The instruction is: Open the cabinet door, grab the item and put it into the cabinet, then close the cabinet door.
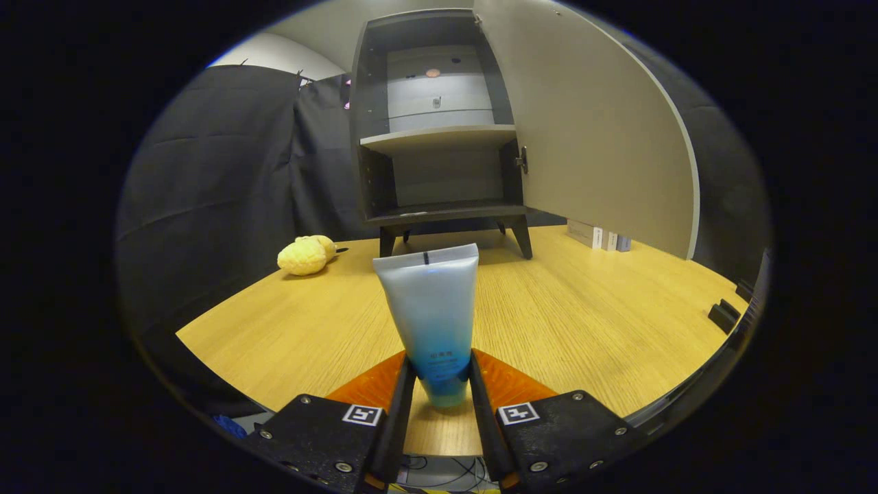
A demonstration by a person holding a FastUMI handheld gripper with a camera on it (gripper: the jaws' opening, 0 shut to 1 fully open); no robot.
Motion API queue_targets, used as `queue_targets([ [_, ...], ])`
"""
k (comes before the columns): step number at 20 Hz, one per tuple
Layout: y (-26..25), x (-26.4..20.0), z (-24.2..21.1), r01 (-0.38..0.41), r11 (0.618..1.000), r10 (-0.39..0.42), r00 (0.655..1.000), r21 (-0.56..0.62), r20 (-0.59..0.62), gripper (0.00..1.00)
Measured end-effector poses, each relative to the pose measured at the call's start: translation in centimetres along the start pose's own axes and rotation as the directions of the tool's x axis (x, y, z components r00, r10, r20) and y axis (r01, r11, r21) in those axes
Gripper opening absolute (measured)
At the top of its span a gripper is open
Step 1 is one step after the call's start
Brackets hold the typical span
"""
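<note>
Hand-held gripper point(442, 384) clamps upright tube point(431, 309), crimp up.

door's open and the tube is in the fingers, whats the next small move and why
Probably carry the tube forward toward the cabinet and aim for the lower shelf. The gripper looks shut on the tube's lower end, the door is swung wide to the right, and the wooden table between fingers and cabinet is bare.
</note>
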State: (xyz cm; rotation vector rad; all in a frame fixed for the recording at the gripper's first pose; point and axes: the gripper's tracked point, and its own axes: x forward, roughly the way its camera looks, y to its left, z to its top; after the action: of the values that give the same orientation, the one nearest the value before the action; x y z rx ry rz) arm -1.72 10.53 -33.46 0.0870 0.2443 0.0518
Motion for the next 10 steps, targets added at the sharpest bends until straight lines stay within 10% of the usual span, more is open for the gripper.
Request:
queue_targets([
  [10,0.7,-3.9,15.5,0.002,0.999,-0.001,1.0,-0.05,0.026,0.46],
])
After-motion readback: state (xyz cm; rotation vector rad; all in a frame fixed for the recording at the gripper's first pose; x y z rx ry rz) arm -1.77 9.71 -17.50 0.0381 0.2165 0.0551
